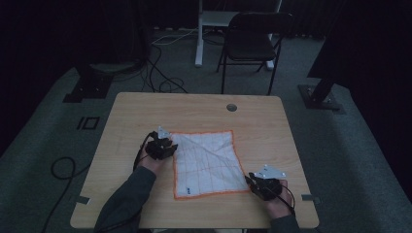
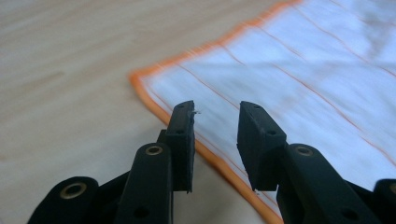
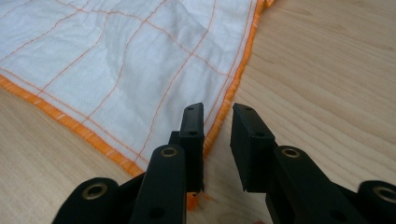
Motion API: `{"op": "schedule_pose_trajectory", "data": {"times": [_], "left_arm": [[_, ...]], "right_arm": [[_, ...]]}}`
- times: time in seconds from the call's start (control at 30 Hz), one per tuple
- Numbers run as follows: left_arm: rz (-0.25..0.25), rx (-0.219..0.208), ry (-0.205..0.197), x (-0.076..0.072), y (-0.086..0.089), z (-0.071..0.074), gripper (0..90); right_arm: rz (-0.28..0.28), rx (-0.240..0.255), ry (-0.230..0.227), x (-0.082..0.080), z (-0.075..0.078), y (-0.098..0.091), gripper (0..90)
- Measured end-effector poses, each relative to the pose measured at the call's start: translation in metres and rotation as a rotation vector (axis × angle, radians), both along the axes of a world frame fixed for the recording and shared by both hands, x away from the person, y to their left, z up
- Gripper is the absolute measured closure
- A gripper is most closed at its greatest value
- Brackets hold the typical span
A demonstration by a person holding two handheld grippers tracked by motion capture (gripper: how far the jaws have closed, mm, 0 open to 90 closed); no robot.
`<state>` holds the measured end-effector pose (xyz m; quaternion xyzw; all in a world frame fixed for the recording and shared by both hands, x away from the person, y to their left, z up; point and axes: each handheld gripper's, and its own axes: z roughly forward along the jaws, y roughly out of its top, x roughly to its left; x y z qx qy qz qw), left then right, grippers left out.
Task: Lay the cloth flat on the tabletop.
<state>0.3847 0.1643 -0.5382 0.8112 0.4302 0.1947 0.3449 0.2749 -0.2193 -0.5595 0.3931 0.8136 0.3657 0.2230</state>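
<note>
Left gripper (image 2: 215, 122) and right gripper (image 3: 218, 126) stand parted and empty at opposite corners of the cloth (image 1: 206, 162), which lies flat at mid-table (image 1: 272, 126). Expect light, limp fabric; pinch the orange hem (image 3: 233, 88) at corners.

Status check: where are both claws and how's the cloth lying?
Left claw open over cloth's far left corner. Right claw open at near right corner, nothing gripped. Cloth flat on table. Nothing in the way.
</note>
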Motion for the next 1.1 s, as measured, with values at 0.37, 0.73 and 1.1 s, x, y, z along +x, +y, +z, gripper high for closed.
{"op": "schedule_pose_trajectory", "data": {"times": [0.37,0.73,1.1], "left_arm": [[-0.108,0.001,-0.010,-0.058,-0.022,-0.016,70.6],[-0.129,0.075,-0.022,-0.065,-0.016,-0.031,79.6],[-0.123,0.068,-0.010,-0.061,0.014,-0.030,77.7]], "right_arm": [[0.007,-0.005,-0.013,0.006,0.001,0.005,76.0],[-0.011,0.021,-0.033,0.018,0.005,0.007,75.8],[-0.019,0.004,-0.032,0.022,0.001,0.010,75.5]]}}
